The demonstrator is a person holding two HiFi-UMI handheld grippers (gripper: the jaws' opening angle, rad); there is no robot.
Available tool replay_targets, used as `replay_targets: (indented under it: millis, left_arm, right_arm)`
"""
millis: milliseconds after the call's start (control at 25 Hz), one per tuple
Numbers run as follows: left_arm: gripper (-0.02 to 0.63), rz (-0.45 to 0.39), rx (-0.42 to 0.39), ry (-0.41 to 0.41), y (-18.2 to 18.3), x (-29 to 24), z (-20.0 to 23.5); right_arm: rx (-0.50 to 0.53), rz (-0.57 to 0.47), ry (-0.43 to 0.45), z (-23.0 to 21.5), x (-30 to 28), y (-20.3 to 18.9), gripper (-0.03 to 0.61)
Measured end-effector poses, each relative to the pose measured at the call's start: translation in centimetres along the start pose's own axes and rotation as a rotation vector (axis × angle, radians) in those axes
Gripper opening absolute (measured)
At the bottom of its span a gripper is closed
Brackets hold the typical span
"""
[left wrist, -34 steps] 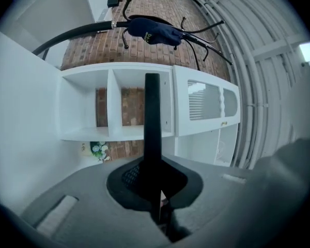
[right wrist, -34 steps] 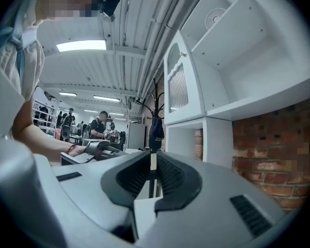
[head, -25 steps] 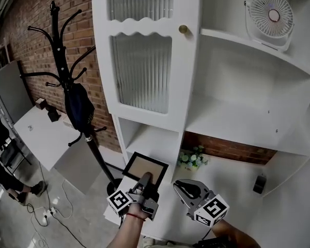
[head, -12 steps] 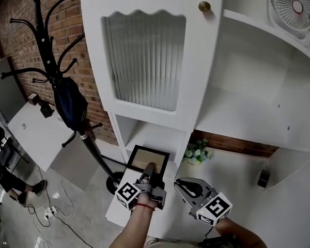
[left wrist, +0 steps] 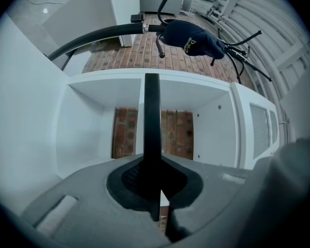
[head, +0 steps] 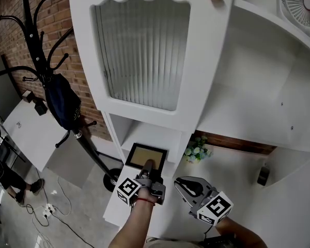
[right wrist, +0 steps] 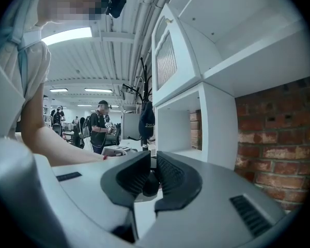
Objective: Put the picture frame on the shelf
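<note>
**Left tool holds the frame at the mouth of the low shelf**

In the head view, the left tool (head: 148, 167) grips the near edge of the black-bordered picture frame with a tan panel (head: 145, 155), whose face tilts up toward the camera. Only the left gripper view shows the grip itself. There the jaws are pressed onto the frame, seen edge-on as a thin black bar rising from between them.

The right tool (head: 183, 183) hangs just beside the left one, above the white counter (head: 237, 177). Its own view shows the jaws drawn almost together. A small dark rounded shape sits in the slim gap and cannot be identified. The head view shows nothing carried in this tool. The right gripper view alone also takes in a bare forearm (right wrist: 57, 146) at its left and a person in dark clothes (right wrist: 99, 128) standing far back.

The frame sits at the mouth of the low open shelf compartment (head: 144, 136) of the white cabinet, under the ribbed-glass door (head: 142, 50). Whether it touches the shelf floor cannot be told. The left gripper view looks through the compartment to its red brick back (left wrist: 178, 133).

Only the head view shows the small bunch of white flowers (head: 197, 151) to the right of the compartment and the white fan (head: 302, 1) on an upper shelf. Farthest off stands a black coat stand (head: 90, 151) with a navy bag (head: 62, 101) hung on it.
</note>
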State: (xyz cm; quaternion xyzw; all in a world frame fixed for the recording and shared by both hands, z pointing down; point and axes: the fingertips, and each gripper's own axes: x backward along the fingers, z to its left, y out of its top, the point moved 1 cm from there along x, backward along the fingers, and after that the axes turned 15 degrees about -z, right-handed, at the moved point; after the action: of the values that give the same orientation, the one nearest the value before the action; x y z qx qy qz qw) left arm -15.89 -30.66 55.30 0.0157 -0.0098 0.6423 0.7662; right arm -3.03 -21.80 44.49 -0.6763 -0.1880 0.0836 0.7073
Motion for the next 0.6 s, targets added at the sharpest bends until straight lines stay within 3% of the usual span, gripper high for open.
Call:
replay_targets:
  millis: [280,400,600]
  left_arm:
    - [0.018,0.004,-0.023,0.014,-0.2,-0.8,0.5]
    - [0.018,0.013,-0.027,0.015,-0.2,-1.1,0.5]
    - [0.018,0.021,-0.032,0.013,-0.3,-1.3,0.6]
  right_arm:
    - [0.027,0.022,0.001,-0.6,-0.2,-0.7,0.029]
    - [0.131,0.095,0.033,-0.8,-0.8,-1.7,0.032]
    - [0.327,0.261,0.126,-1.1,-3.7,-3.6,0.109]
